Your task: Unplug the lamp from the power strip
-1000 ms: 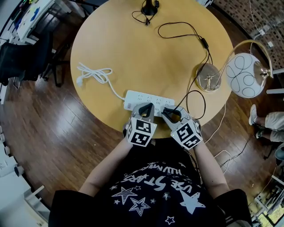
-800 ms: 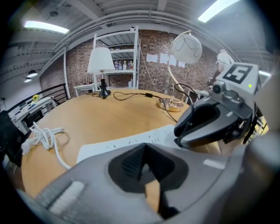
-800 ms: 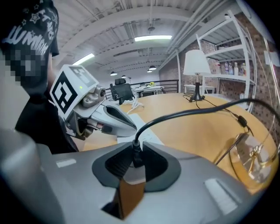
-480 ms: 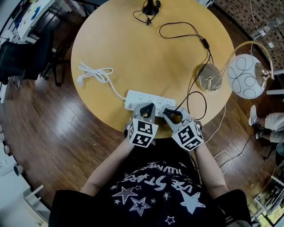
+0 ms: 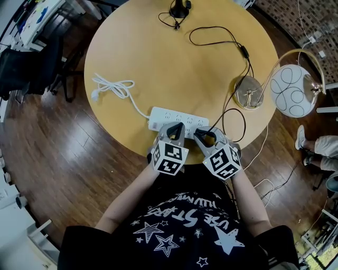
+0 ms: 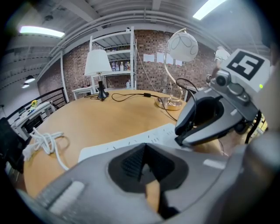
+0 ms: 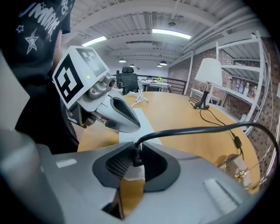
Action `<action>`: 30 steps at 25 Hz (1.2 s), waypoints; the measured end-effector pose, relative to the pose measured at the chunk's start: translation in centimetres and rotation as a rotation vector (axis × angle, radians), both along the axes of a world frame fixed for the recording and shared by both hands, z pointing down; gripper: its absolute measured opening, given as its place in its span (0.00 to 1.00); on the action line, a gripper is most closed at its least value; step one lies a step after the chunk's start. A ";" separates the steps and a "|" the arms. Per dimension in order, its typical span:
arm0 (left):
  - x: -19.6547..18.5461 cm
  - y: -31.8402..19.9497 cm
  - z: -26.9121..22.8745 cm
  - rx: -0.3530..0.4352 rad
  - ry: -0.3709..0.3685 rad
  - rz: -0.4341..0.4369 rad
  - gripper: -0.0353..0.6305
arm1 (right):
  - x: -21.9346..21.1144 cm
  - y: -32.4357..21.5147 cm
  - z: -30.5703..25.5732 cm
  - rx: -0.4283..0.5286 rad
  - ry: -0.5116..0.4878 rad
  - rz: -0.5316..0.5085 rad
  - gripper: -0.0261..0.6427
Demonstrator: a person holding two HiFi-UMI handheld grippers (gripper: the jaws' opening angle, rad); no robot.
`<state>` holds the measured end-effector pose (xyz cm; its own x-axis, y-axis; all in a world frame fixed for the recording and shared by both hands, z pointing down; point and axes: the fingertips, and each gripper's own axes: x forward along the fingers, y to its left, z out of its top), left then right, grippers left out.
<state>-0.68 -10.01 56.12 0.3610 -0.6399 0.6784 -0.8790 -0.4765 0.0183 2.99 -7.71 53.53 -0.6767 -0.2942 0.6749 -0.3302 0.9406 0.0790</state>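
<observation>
A white power strip [image 5: 163, 117] lies near the round table's front edge. The lamp's black plug [image 7: 136, 156] sits in its right end, and the black cord [image 5: 232, 113] loops away to the lamp base [image 5: 248, 92] and round white shade [image 5: 288, 89]. My right gripper [image 5: 199, 132] has the plug between its jaws. They are closing, and the pads touch it on both sides. My left gripper [image 5: 175, 125] is shut with nothing between its tips, over the middle of the strip [image 6: 131, 142].
The strip's own white cable [image 5: 113, 87] lies coiled at the table's left. A small black stand [image 5: 178, 9] with thin wires is at the far edge. The lamp cord's inline switch [image 5: 244, 51] lies at the back right. A person's foot [image 5: 301, 136] is beside the table.
The right gripper's jaws have narrowed around the plug. Both grippers have stayed almost in place over the power strip.
</observation>
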 end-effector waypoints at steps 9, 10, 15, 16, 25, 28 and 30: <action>0.2 0.0 0.0 0.003 0.006 -0.001 0.06 | -0.1 0.1 -1.3 0.027 -0.086 0.011 0.14; 0.2 0.0 0.0 0.000 0.008 0.001 0.06 | -0.5 -0.3 -2.6 0.039 -0.145 0.031 0.13; -0.1 0.0 0.2 -0.015 0.032 -0.019 0.06 | -1.9 -3.0 -6.3 0.121 -0.168 0.030 0.13; 0.0 -0.1 0.2 -0.013 0.026 -0.012 0.06 | -1.7 -3.2 -6.4 0.113 -0.186 0.037 0.13; 0.1 0.0 0.1 0.048 0.016 -0.008 0.06 | 1.6 -3.6 -6.6 0.041 -0.264 0.177 0.14; 0.2 0.1 0.2 0.054 -0.013 0.041 0.06 | 2.4 -3.9 -7.4 0.014 -0.328 0.227 0.14; 0.2 0.0 0.1 0.058 -0.043 0.069 0.06 | 2.6 -4.1 -8.7 -0.007 -0.396 0.258 0.14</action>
